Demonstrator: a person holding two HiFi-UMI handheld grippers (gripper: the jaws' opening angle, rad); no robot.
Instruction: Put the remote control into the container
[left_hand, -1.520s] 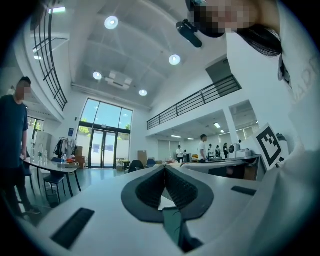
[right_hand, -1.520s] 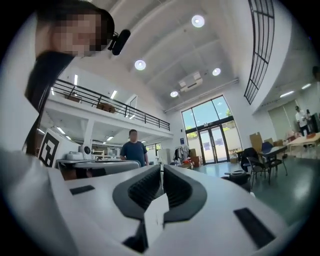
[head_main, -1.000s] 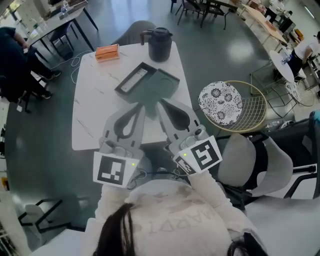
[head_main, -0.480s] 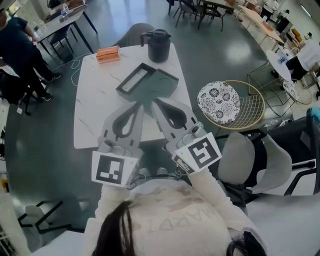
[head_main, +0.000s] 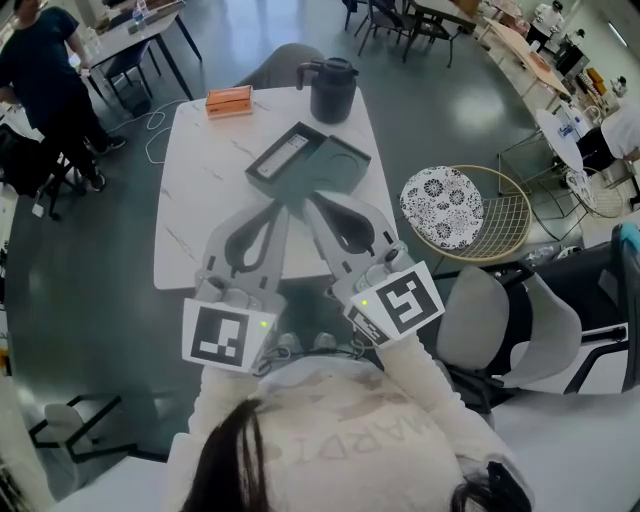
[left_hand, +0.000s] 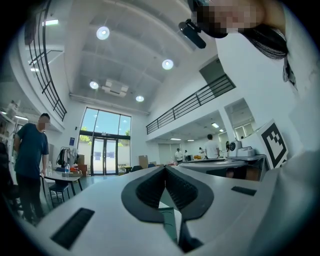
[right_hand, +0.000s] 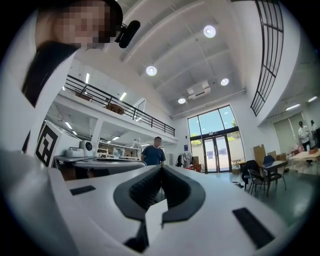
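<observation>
The left gripper (left_hand: 165, 169) has its jaws pressed together tip to tip with nothing between them. The right gripper (right_hand: 161, 169) is the same, with ribbed pads meeting and nothing held. In the head view both are held out level from the person's chest, side by side. Their tips nearly converge over the near part of the white table (head_main: 205, 210).

Just ahead of the two tips lies the dark container (head_main: 258, 172), an oblong tray set at a slant. A square dark green piece (head_main: 340, 166), perhaps its lid, touches its right side in front of the right gripper. A long pale thing inside the tray looks to be the remote control (head_main: 288, 152), though it is too small to be sure.

Farther ahead of the right gripper stands a dark jug (head_main: 332, 90). Farther ahead and left of the left gripper sits an orange box (head_main: 229, 101). Well off to the right of the right gripper, beyond the table edge, is a wire basket (head_main: 510, 225).

With both grippers closed and empty, and the remote apparently already in the tray, the placing step seems done, or else not yet begun. If the remote still needs seating, the next move calls for one gripper to open its jaws, reach forward and down over the tray, and close across the remote's narrow width. If the square piece is a lid, fitting it may be what remains.
</observation>
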